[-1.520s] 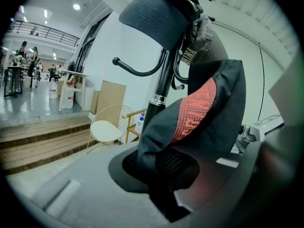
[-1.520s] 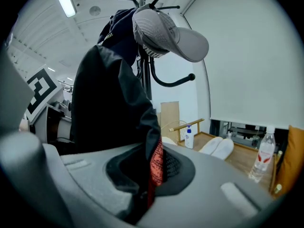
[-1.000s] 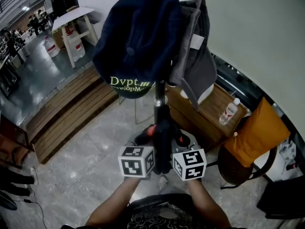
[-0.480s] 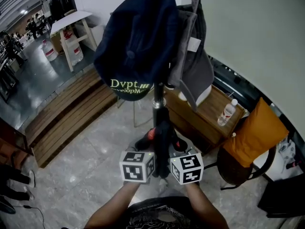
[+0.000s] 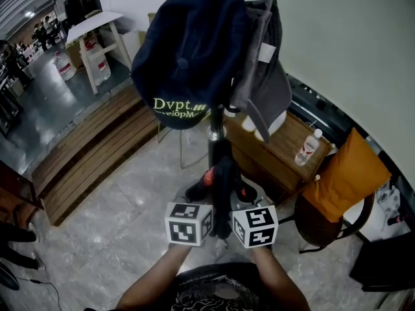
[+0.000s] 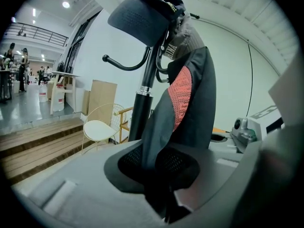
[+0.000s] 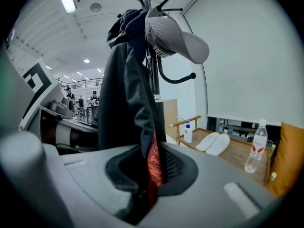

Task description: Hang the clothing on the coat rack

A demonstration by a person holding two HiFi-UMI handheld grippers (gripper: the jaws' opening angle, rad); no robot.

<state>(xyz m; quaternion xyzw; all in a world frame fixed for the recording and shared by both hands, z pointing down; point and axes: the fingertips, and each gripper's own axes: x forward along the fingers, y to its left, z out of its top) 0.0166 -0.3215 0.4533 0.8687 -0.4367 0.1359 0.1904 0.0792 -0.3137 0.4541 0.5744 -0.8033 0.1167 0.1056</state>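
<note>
A black garment (image 5: 221, 185) with a red mesh lining hangs between my two grippers, just in front of the coat rack's black pole (image 5: 216, 132). My left gripper (image 5: 202, 188) is shut on one fold of it, and the red lining (image 6: 182, 96) rises from the jaws of this gripper (image 6: 164, 175). My right gripper (image 5: 241, 194) is shut on another fold (image 7: 126, 108), with a red strip pinched at the jaws of that gripper (image 7: 147, 175). A navy cap (image 5: 188, 50) and a grey cap (image 5: 266, 86) hang on the rack's hooks above.
Right of the rack stands a low wooden table (image 5: 285, 157) with a water bottle (image 5: 308, 149) and white slippers (image 5: 259, 127). A chair with an orange cushion (image 5: 347, 177) is further right. Wooden steps (image 5: 91, 154) lie to the left, with a white chair (image 6: 99, 128) nearby.
</note>
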